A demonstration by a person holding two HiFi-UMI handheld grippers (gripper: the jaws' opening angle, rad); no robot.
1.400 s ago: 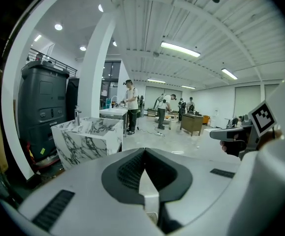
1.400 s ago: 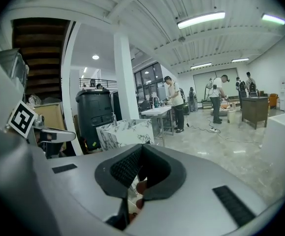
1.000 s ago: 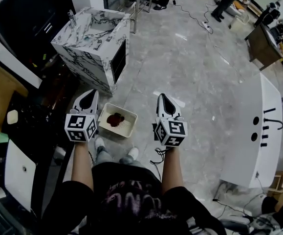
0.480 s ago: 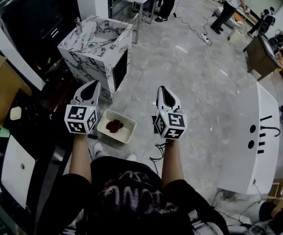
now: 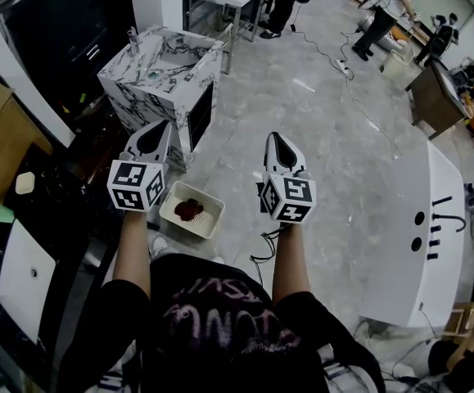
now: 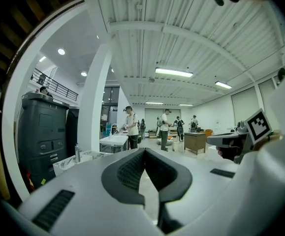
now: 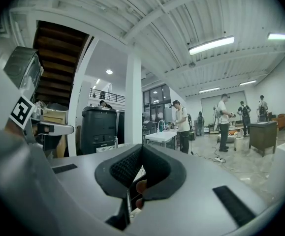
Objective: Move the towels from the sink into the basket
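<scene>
L gripper [image 5: 159, 129] fingers [image 6: 127, 168], dark ribbed pads, are pressing tip-to-tip w/ nothing btwn; R gripper [image 5: 274, 140] fingers [image 7: 125, 168] likewise clenched, empty. Crumpled dark-red towel [image 5: 188, 210] is lying in white perforated rect. basket [image 5: 209, 214] on grey floor [image 5: 302, 97], marbled boxy sink [image 5: 159, 88] standing beyond.

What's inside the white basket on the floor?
A dark red towel, bunched up, lies in the basket; the rest of its floor looks bare. Whatever is under the towel is covered.
</scene>
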